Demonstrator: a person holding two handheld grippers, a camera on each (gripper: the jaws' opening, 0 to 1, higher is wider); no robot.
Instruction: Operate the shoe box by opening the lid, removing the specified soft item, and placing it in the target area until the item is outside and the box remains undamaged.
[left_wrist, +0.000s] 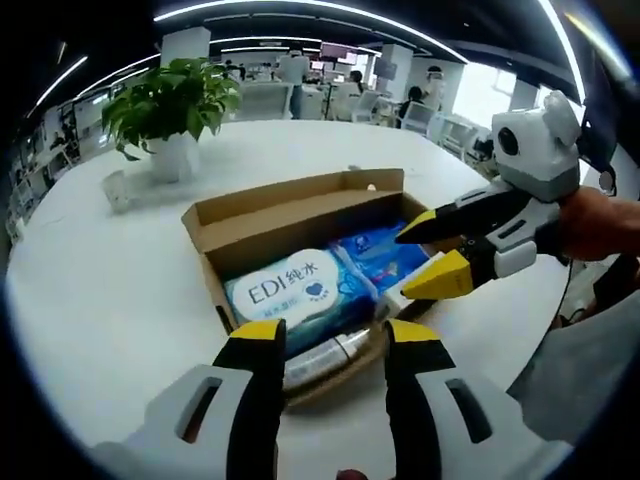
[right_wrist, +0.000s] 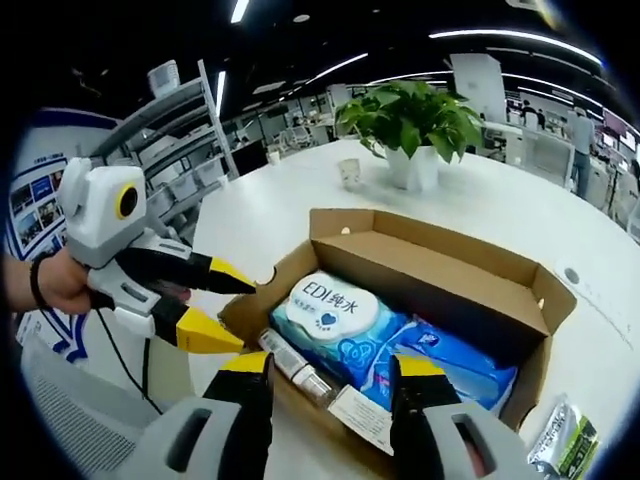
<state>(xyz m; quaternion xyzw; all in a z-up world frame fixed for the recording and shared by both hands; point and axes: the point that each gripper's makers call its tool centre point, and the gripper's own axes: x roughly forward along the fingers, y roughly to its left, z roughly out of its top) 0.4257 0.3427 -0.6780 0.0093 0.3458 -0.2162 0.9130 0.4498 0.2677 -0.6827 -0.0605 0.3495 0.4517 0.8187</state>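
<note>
Already open, the brown cardboard shoe box (left_wrist: 300, 225) lies on the round white table (left_wrist: 100, 300), its long axis running from the near corner toward the leafy green potted plant (left_wrist: 172, 105); inside, along that same axis, lie a white-and-blue soft wipes pack (left_wrist: 290, 293) nearest the plant-side end and a blue soft packet (left_wrist: 382, 255) beside it. The left gripper (left_wrist: 330, 340) hangs level just short of the box's near rim, yellow-tipped jaws parted and empty. The right gripper (left_wrist: 432, 258), gripped by a person's hand (left_wrist: 598, 222), reaches sideways over the far end of the box from the plant, jaws spread and touching nothing I can make out.
</note>
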